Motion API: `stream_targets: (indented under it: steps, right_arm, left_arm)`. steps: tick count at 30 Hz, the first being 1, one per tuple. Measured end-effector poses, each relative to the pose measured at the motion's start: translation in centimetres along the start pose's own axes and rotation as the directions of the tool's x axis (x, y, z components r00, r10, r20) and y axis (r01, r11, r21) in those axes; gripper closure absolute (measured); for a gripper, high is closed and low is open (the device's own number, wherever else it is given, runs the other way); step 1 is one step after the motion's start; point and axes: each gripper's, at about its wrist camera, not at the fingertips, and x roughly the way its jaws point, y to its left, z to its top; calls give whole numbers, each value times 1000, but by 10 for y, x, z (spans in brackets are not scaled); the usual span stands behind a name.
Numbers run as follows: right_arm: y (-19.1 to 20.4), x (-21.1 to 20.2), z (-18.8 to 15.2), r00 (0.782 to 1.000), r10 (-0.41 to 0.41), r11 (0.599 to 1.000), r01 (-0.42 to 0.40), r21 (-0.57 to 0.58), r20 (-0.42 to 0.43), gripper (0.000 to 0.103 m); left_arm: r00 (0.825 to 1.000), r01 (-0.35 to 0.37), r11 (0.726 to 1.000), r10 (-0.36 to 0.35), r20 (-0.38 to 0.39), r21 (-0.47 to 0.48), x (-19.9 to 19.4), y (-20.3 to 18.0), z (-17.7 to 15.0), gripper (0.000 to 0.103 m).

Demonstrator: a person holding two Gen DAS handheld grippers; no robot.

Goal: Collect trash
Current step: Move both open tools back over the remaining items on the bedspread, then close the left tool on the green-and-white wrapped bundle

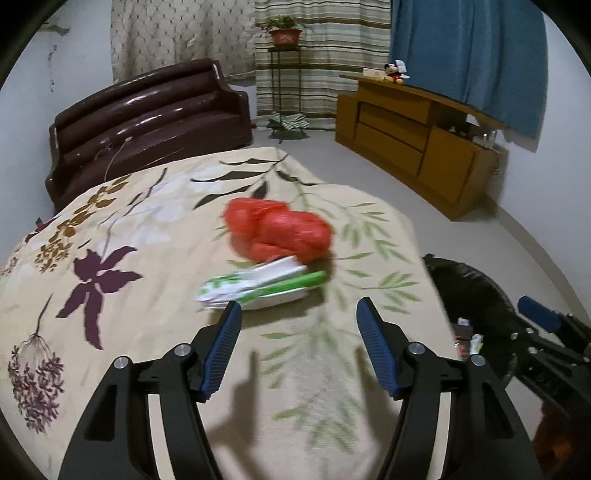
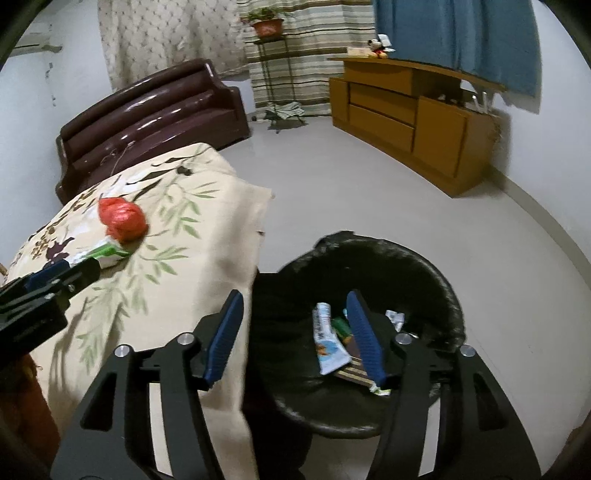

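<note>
A home living room is shown by a brown sofa (image 1: pixel 147 110), curtains (image 1: pixel 321 62), a potted plant (image 1: pixel 284 33), a wooden cabinet (image 1: pixel 417 136) and a floral-clothed table (image 1: pixel 147 229) beside a lined bin (image 2: pixel 369 332)

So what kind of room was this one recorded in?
Most likely a home living room: a dark leather sofa against the wall, a wooden sideboard, a potted plant before curtains. The floral cloth may cover a table or a bed; I cannot tell which.
</note>
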Motion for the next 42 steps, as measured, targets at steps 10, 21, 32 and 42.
stream_targets:
  steps: [10, 21, 32, 42]
  right_arm:
    - [29, 6, 9, 999, 39, 999, -40, -35, -14, 45]
    - [42, 12, 17, 999, 49, 998, -50, -46, -21, 45]
    - [46, 15, 17, 998, 55, 997, -56, -45, -24, 45]
    - [41, 8, 14, 998, 67, 997, -67, -31, -11, 45]
  left_arm:
    - [1000, -8, 1000, 8, -6, 10, 10, 32, 5, 37]
    - [997, 63, 995, -59, -45, 81, 26, 36, 11, 36]
    - [994, 97, 985, -90, -59, 146, 21, 29, 5, 56]
    - [995, 101, 984, -98, -26, 146, 10, 20, 6, 42]
